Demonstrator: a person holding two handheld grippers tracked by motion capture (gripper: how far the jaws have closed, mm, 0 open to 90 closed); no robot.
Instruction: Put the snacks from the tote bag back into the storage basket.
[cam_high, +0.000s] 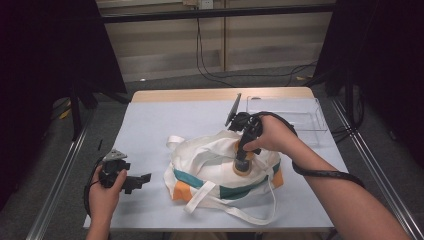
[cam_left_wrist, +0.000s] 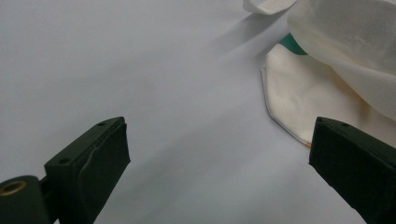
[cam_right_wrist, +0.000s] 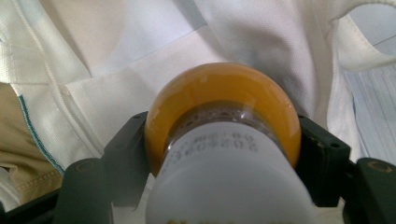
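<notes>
Clamping an orange-juice bottle (cam_right_wrist: 224, 140) over the tote bag (cam_high: 210, 170), right gripper (cam_right_wrist: 224, 154); left gripper (cam_left_wrist: 219, 163) gapes wide, holding nothing.

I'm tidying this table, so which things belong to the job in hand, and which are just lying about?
In the job:
- orange bottle, clamped in the right hand-held gripper
- white tote bag under it

Lying about:
- clear plastic tray, far right corner
- left hand-held gripper, open and idle beside the bag
</notes>
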